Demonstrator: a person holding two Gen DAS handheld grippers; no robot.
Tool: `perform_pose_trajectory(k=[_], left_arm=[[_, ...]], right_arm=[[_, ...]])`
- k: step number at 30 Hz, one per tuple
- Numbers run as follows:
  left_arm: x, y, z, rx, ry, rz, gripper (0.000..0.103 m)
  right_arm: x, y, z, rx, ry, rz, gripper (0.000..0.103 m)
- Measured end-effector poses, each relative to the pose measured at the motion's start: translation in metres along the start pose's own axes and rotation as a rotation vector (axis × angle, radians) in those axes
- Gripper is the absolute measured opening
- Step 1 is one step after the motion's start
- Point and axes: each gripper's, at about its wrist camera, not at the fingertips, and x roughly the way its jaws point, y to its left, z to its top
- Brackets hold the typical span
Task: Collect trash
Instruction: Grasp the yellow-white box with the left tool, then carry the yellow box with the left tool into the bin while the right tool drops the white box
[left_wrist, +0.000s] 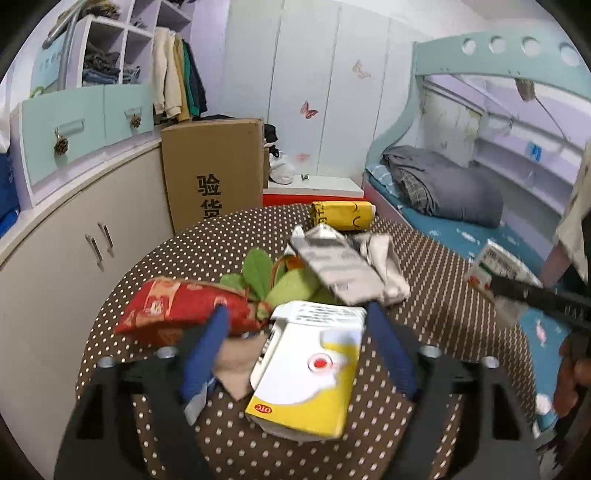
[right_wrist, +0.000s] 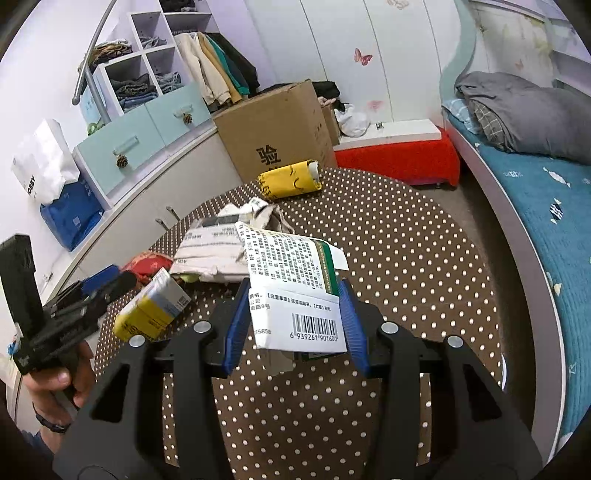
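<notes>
A yellow-and-white medicine box (left_wrist: 306, 369) lies tilted between the blue fingers of my left gripper (left_wrist: 297, 310). The jaws stand wide, with a gap on the box's left side, so the gripper is open. My right gripper (right_wrist: 294, 286) is shut on a white-and-green box with a barcode (right_wrist: 295, 295), held above the table. The left wrist view shows that box (left_wrist: 498, 266) at the right edge. Farther out on the table lie a crumpled grey-white package (left_wrist: 343, 262), a yellow packet (left_wrist: 343, 214), a red pouch (left_wrist: 177, 306) and green leaves (left_wrist: 258, 273).
The round table (right_wrist: 388, 258) wears a brown cloth with white dots. A cardboard box (right_wrist: 273, 125) and a red bench (right_wrist: 399, 155) stand behind it, cabinets (left_wrist: 66, 258) to the left, a bed with blue sheet (right_wrist: 535, 206) to the right. A person's hand (right_wrist: 55, 387) grips the left tool.
</notes>
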Motion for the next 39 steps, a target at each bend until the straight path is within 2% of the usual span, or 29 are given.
perform_pose_trajectory(k=[3,7,15,17,18,21,25,31,36,39], left_arm=[[-0.002,-0.001,-0.012,0.009,0.021,-0.019,0.085],[0.007,-0.004,-0.016,0.037,0.063,-0.048,0.086],[0.024,-0.021,-0.033,0.114,0.176,-0.168,0.085],[0.032,-0.023,-0.037,0.124,0.222,-0.193,0.053],[0.035,-0.023,-0.037,0.117,0.233,-0.198,0.049],[0.035,-0.027,-0.035,0.117,0.227,-0.209,0.045],[0.026,-0.042,-0.028,0.118,0.2,-0.25,0.044],[0.016,-0.076,0.004,0.117,0.126,-0.329,0.044],[0.022,-0.128,0.035,0.154,0.073,-0.4,0.044],[0.037,-0.162,0.051,0.164,0.082,-0.448,0.044]], right_arm=[[0.002,-0.004,-0.002,0.008,0.011,0.002,0.046],[0.004,-0.006,-0.004,0.015,0.014,0.004,0.046],[0.002,-0.015,-0.005,0.031,0.014,-0.005,0.046],[0.002,-0.018,-0.007,0.037,0.015,-0.006,0.046],[0.003,-0.018,-0.008,0.039,0.015,-0.006,0.046],[0.0,-0.02,-0.009,0.042,0.006,-0.007,0.046],[-0.01,-0.029,-0.007,0.054,-0.017,-0.019,0.046],[-0.036,-0.054,0.001,0.095,-0.083,-0.054,0.046],[-0.064,-0.091,0.009,0.172,-0.156,-0.108,0.046],[-0.079,-0.123,0.01,0.258,-0.192,-0.144,0.046]])
